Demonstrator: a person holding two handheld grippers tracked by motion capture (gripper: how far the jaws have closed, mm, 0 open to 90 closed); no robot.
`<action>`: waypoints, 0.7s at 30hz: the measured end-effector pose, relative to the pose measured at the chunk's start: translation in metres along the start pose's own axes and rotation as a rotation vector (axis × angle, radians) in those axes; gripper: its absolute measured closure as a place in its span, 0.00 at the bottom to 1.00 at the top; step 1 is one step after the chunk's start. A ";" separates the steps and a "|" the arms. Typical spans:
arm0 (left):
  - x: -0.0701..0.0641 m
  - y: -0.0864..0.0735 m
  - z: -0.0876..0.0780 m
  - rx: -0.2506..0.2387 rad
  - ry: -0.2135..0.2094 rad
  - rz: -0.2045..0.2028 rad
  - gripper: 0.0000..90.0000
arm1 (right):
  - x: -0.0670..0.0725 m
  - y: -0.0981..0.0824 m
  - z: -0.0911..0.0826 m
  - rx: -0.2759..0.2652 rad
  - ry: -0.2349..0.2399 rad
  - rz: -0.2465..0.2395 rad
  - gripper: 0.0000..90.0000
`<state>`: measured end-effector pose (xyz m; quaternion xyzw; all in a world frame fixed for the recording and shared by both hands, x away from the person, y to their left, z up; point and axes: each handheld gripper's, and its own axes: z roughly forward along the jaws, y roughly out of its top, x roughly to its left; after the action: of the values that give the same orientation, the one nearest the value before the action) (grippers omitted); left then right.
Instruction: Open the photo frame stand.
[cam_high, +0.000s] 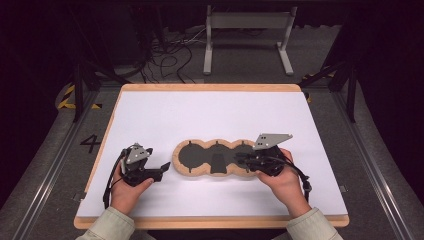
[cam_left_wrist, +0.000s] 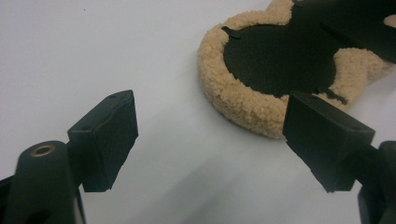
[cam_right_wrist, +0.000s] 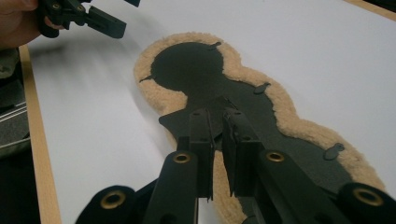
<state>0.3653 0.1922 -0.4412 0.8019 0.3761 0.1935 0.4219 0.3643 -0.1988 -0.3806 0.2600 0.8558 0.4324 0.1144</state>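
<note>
Black fingers of the right gripper stand narrow, nearly shut, over the fleece-edged mat, a thin black flap between them. Left gripper fingers gape wide, holding nothing, the mat just beyond them on the white surface.

- The fleece-edged pad lies on the table, near its front edge.
- Left gripper left of it; right gripper over its right part.

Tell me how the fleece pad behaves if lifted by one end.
The fleece pad lies thin and flat, so it likely droops. Its fluffy tan rim suggests it is light and grippy. The right gripper sits near a dark flap.
</note>
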 end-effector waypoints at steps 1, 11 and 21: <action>0.000 0.000 0.000 0.001 0.000 -0.001 0.21 | 0.001 0.000 0.000 0.002 0.004 0.001 0.92; 0.000 -0.001 0.001 0.010 -0.008 0.007 0.21 | 0.009 -0.010 0.015 0.049 0.037 0.000 0.92; 0.000 -0.001 0.001 0.013 -0.012 0.006 0.21 | 0.014 -0.020 0.025 0.099 0.061 0.008 0.94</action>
<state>0.3654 0.1918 -0.4428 0.8068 0.3725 0.1876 0.4184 0.3564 -0.1835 -0.4111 0.2556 0.8781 0.3977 0.0736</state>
